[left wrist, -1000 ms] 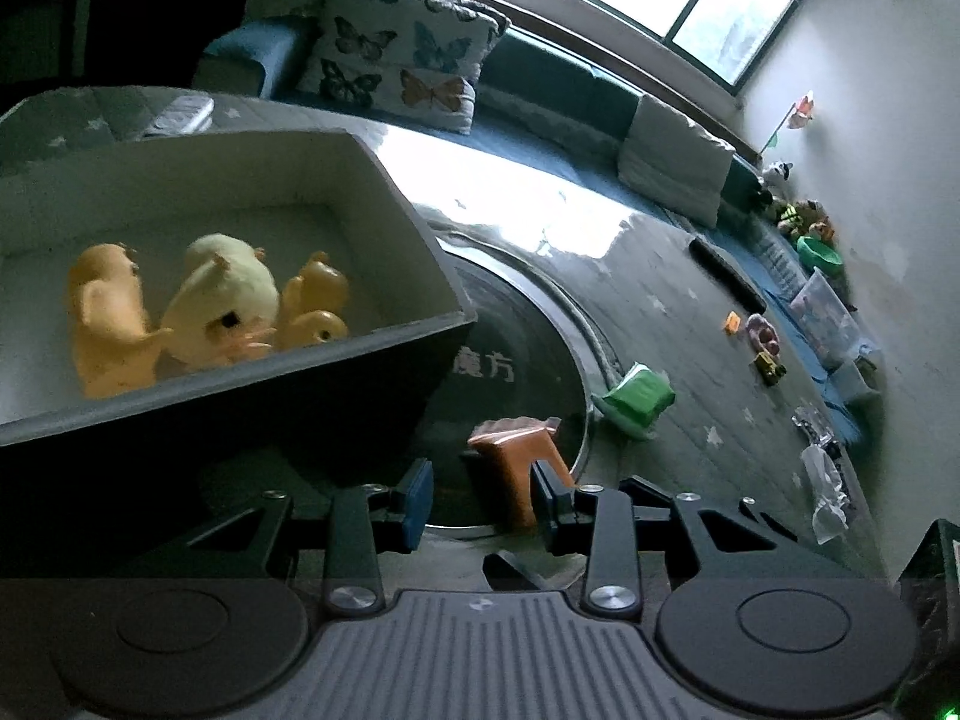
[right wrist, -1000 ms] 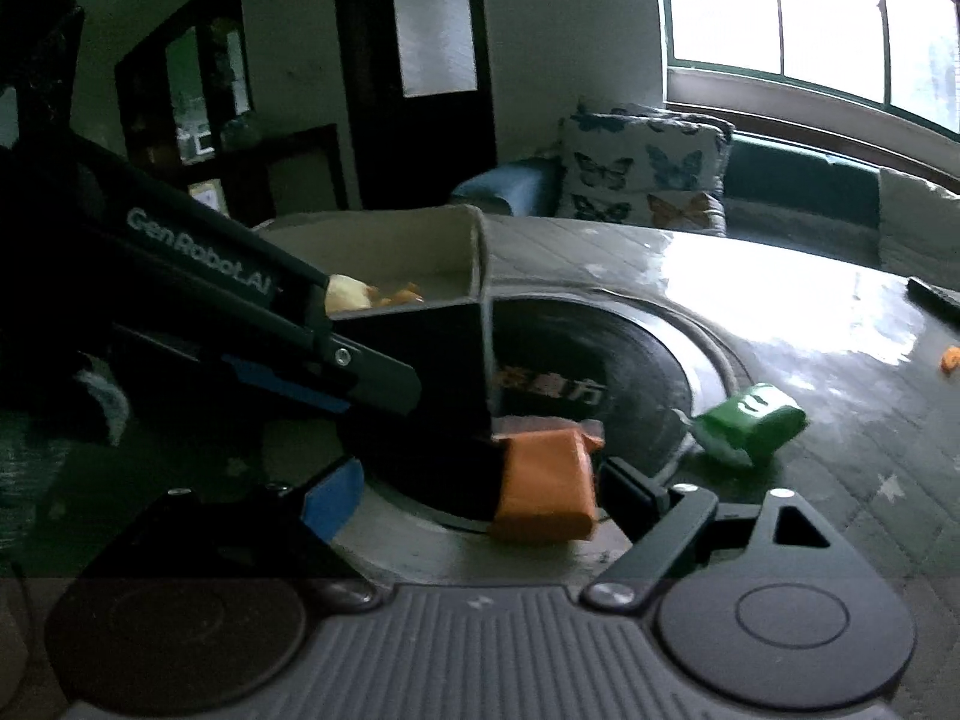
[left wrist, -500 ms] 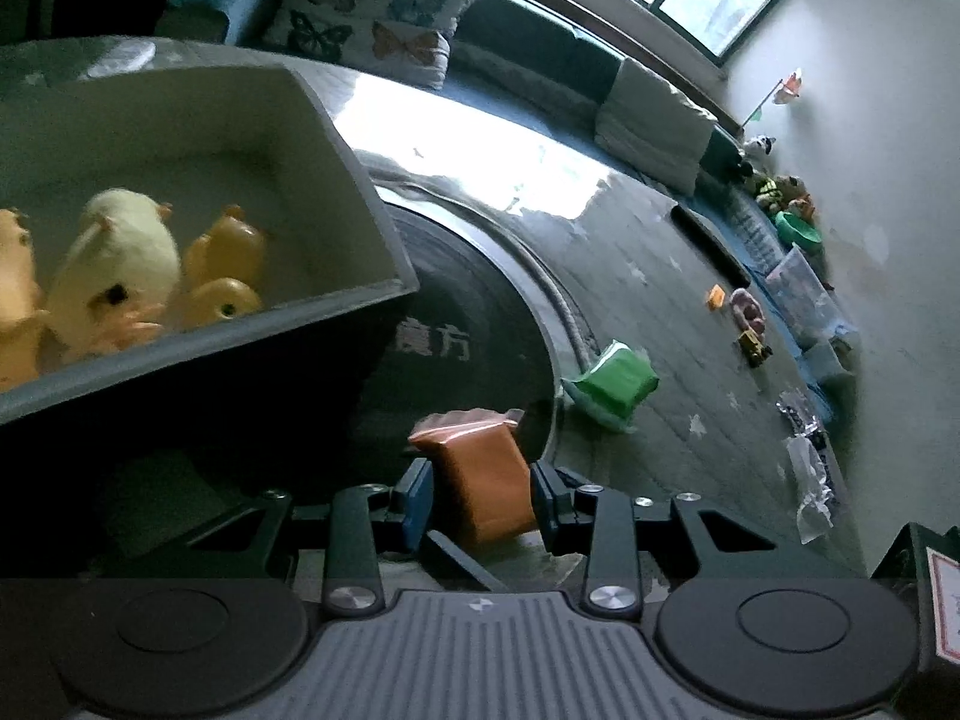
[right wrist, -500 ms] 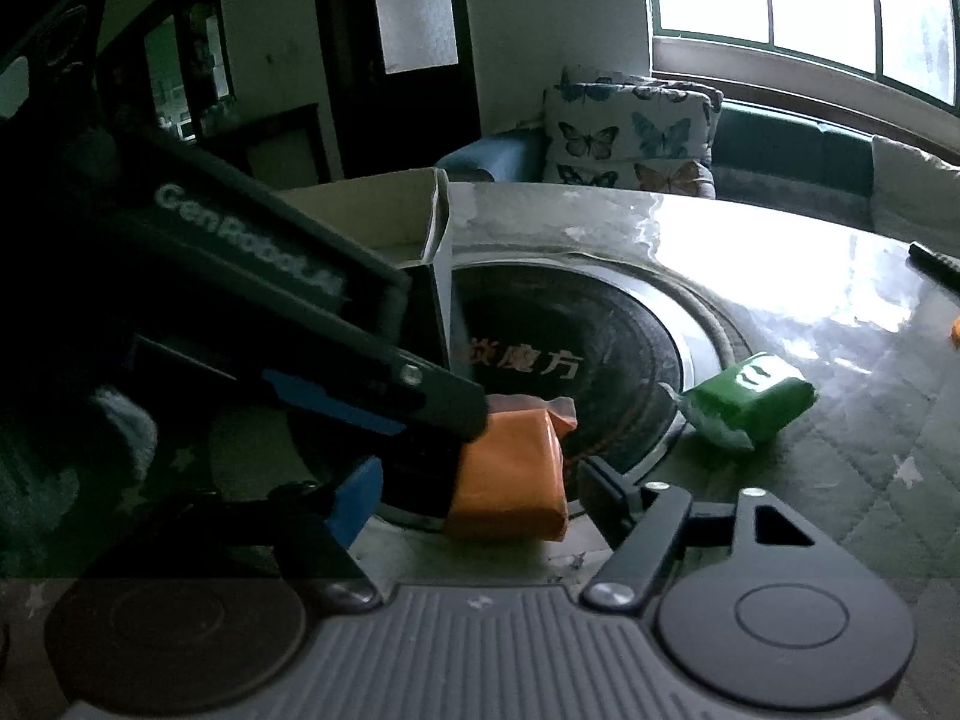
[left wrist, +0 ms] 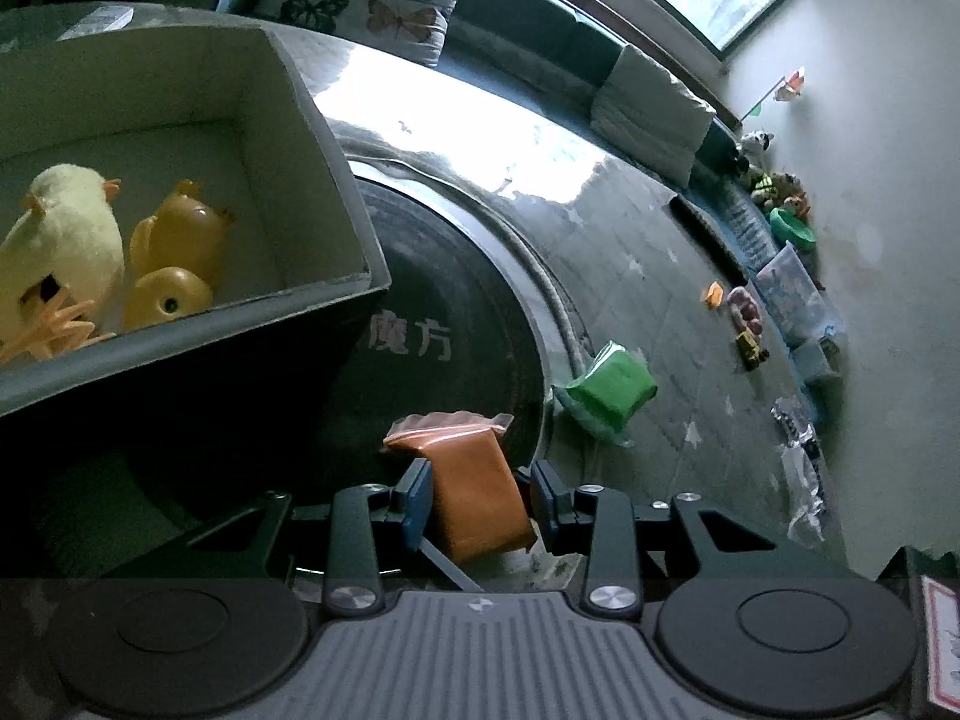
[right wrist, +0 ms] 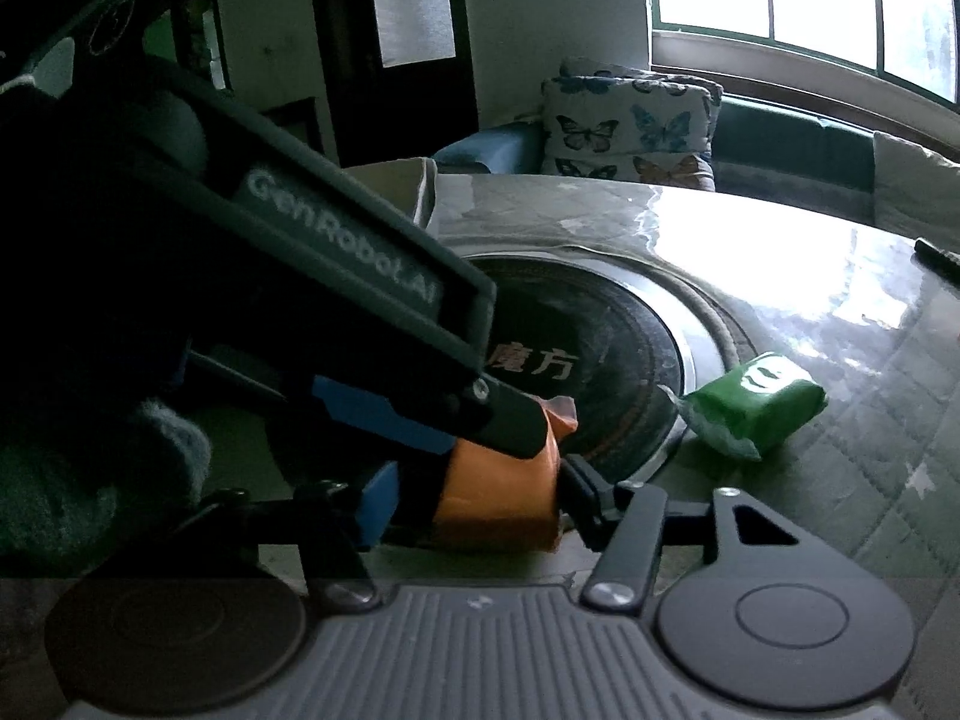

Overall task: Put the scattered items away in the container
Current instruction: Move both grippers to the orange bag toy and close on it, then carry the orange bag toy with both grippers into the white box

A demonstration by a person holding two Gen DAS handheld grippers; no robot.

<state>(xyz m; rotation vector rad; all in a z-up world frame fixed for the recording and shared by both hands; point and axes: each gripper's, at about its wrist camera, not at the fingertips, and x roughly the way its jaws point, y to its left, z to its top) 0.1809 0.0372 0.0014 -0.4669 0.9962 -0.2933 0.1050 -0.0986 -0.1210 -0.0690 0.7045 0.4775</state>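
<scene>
1. One orange packet (left wrist: 477,501) lies at the near edge of the round dark disc (left wrist: 456,300) set in the table (left wrist: 630,276), at about 6 o'clock on the disc in the left wrist view.
2. Its long axis runs from 5 o'clock up to 11 o'clock in that view, with the crimped sealed end pointing away, toward the disc's middle.
3. One green packet (left wrist: 609,390) rests at about 3 o'clock on the disc's rim, well apart from the orange one.
4. One open container (left wrist: 336,138) stands at 10 o'clock; three yellow duck toys (left wrist: 174,240) lie inside it, one plush and two smooth.
5. The left gripper (left wrist: 480,498) straddles the orange packet with its blue pads on either side; a narrow gap shows by the right pad, so the jaws are not pressing it.
6. The right gripper (right wrist: 474,504) also has the orange packet between its fingers and its jaws are closing; whether both pads touch yet cannot be told.
7. In the right wrist view the left gripper's finger crosses over the packet's top.
</scene>
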